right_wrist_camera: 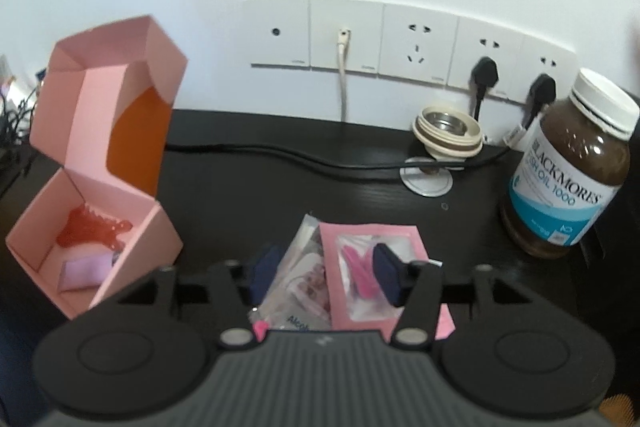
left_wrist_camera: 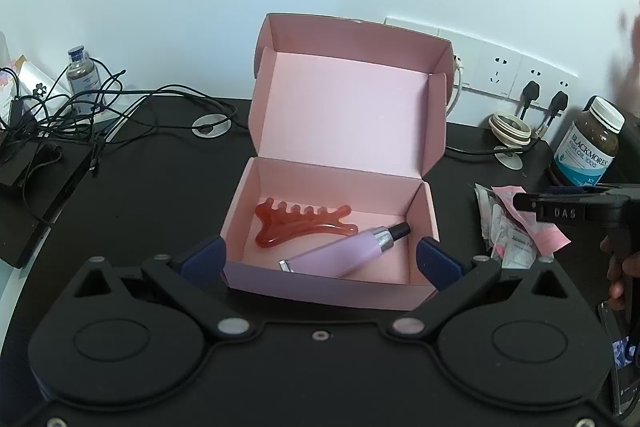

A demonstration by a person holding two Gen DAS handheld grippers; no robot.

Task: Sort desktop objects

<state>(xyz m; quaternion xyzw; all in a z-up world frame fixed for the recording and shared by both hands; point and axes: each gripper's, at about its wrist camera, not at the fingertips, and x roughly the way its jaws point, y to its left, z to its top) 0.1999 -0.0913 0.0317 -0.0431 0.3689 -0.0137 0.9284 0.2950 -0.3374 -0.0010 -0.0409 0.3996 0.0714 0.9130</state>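
Note:
An open pink box [left_wrist_camera: 320,285] sits mid-desk; it holds a red comb-shaped scraper [left_wrist_camera: 298,225] and a lilac tube [left_wrist_camera: 344,253]. My left gripper [left_wrist_camera: 320,259] is open, its fingers either side of the box's front wall. A pile of sachets with a pink packet [right_wrist_camera: 366,279] on top lies right of the box [right_wrist_camera: 132,239]. My right gripper [right_wrist_camera: 326,277] is open and hangs over the pile, its pads astride the pink packet. In the left wrist view the right gripper [left_wrist_camera: 524,205] reaches over the pile [left_wrist_camera: 508,231].
A brown fish-oil bottle [right_wrist_camera: 568,171] stands at the right. A cream lid [right_wrist_camera: 448,137] and a cable grommet [right_wrist_camera: 426,181] lie by the wall sockets [right_wrist_camera: 416,45]. Tangled cables [left_wrist_camera: 68,107], a small bottle [left_wrist_camera: 82,69] and a black box [left_wrist_camera: 28,187] are at the left.

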